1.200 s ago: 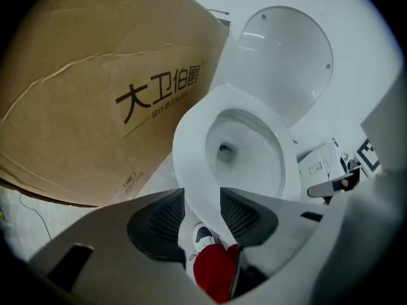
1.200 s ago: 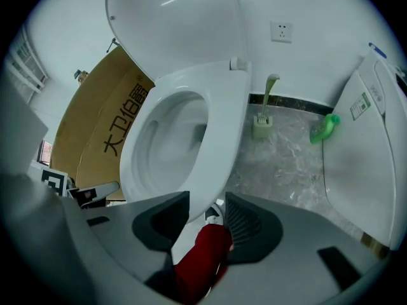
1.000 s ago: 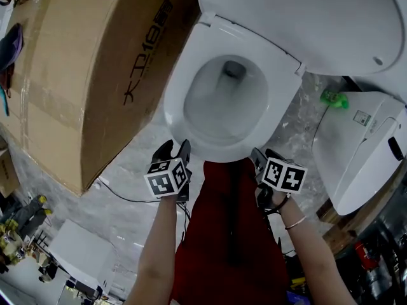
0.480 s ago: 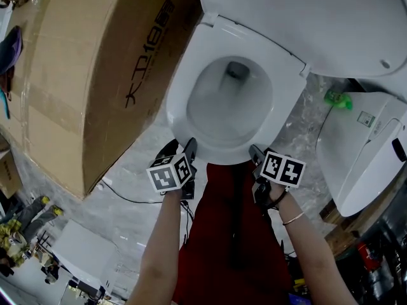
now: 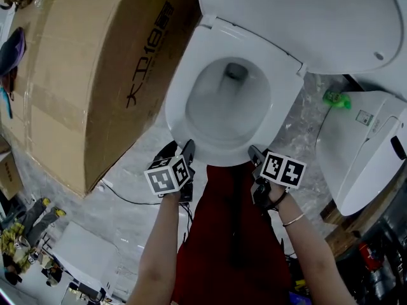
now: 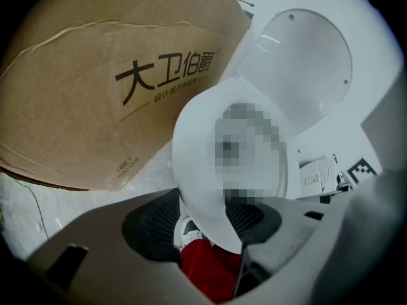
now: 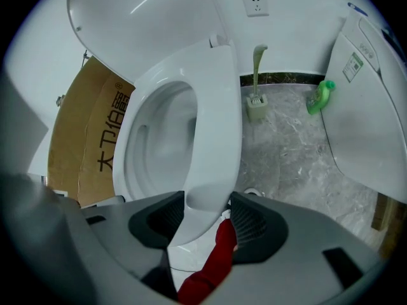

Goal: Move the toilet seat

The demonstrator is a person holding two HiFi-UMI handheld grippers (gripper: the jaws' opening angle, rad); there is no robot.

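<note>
The white toilet seat [image 5: 180,100] lies down on the bowl, and the lid [image 5: 299,18] stands raised behind it. My left gripper [image 5: 182,149] is at the front left of the seat rim. My right gripper [image 5: 255,152] is at the front right. In the left gripper view the seat's [image 6: 194,151] front edge runs between the spread jaws of the left gripper [image 6: 203,218], with a gap beside it. In the right gripper view the seat [image 7: 213,126] likewise passes between the wide jaws of the right gripper [image 7: 206,221]. Neither pad visibly presses on it.
A large cardboard box [image 5: 82,75] stands close on the toilet's left. Another white toilet fixture [image 5: 362,145] leans at the right, with a green bottle [image 5: 334,98] and a toilet brush [image 7: 256,100] on the marble floor. A thin cable [image 5: 121,197] lies at the left.
Both grippers have shifted only slightly at the front of the seat. The seat stays down on the bowl.
</note>
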